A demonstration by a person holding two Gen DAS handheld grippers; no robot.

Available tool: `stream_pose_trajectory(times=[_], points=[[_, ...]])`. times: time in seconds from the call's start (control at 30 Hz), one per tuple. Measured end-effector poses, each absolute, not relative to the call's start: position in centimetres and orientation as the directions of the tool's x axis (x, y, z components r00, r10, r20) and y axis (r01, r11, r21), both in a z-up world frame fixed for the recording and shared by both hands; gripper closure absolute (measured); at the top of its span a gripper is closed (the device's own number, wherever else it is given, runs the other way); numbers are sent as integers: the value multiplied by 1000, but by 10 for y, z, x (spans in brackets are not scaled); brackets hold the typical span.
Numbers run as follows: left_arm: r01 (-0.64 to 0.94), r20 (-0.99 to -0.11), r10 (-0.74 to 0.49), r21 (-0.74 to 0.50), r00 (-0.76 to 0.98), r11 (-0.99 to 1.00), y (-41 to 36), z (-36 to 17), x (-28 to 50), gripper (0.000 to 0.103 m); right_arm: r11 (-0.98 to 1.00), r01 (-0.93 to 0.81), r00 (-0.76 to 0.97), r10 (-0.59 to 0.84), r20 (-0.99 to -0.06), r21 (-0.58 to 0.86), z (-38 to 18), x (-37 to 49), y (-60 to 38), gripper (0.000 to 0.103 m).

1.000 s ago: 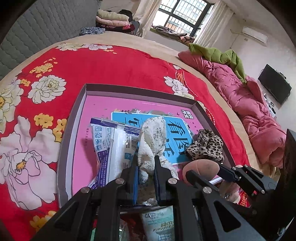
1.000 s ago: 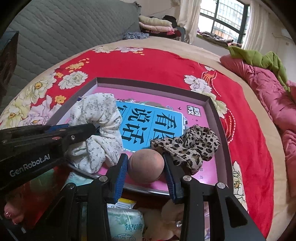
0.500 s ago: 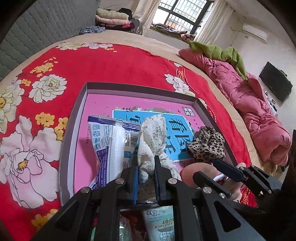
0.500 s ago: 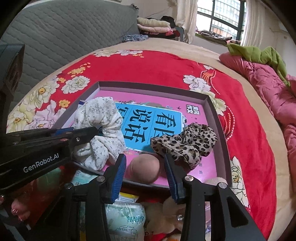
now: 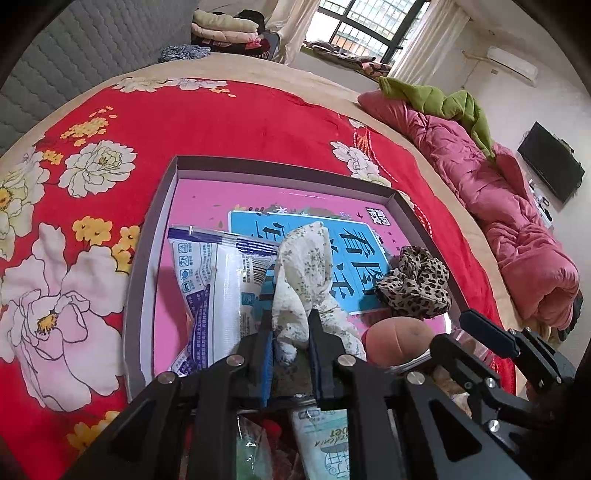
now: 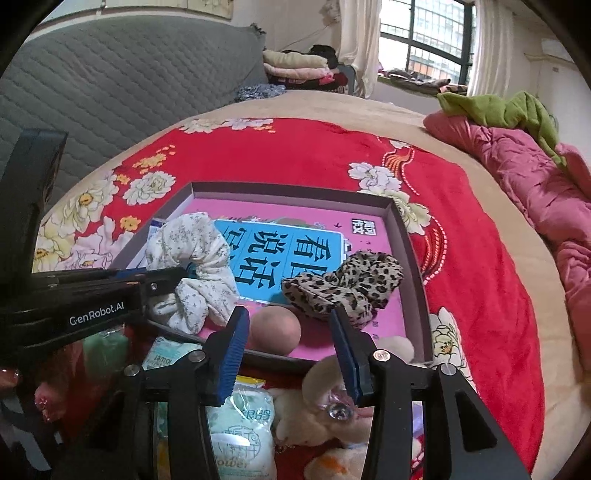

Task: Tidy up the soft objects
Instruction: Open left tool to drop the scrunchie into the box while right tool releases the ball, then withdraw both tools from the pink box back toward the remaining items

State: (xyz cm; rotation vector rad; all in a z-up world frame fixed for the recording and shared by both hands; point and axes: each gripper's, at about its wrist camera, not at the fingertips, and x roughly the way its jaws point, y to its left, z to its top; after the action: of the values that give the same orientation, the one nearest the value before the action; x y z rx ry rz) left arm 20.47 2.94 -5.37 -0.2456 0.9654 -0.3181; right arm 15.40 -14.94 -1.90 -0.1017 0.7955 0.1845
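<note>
Shallow box lid [image 5: 149, 236] on the red floral blanket [image 5: 236, 122] holds a wipes packet [image 5: 210, 291], leopard scrunchie [image 6: 347, 282] and peach sponge ball [image 6: 275, 329]. The left gripper [image 5: 291, 345] is opening around the floral scrunchie [image 5: 306, 273], whose cloth is between its jaws. The right gripper [image 6: 288, 350] stands released and empty (ball just beyond); plush toys [image 6: 328, 402] and tissue packs [image 6: 240, 424] remain outside.

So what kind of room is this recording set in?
Most likely a home bedroom: a bed with a red flowered blanket, a rumpled pink quilt along its side, and folded bedding stacked by the barred window.
</note>
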Motion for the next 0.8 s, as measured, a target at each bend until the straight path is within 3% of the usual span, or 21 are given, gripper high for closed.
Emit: stream_pose_trajectory(times=[0.1,0.43,0.6,0.8], points=[[159,-761,-375,-345,529,925,31,-52,204,72,980,-197,687,131,-715,-10,-17,152,-152,56],[174,-738,-379,-343,559,923,32,-43,198,54,981,-191,702,129,-701,-11,-11,146,-155,56],[173,-731,-359,-320,580,931,35,-37,192,47,983,-186,702,138,-698,7,-10,145,-159,55],[168,-723,-350,-314,595,934,39,-32,185,46,983,-182,705,145,-695,20,-9,142,-162,50]])
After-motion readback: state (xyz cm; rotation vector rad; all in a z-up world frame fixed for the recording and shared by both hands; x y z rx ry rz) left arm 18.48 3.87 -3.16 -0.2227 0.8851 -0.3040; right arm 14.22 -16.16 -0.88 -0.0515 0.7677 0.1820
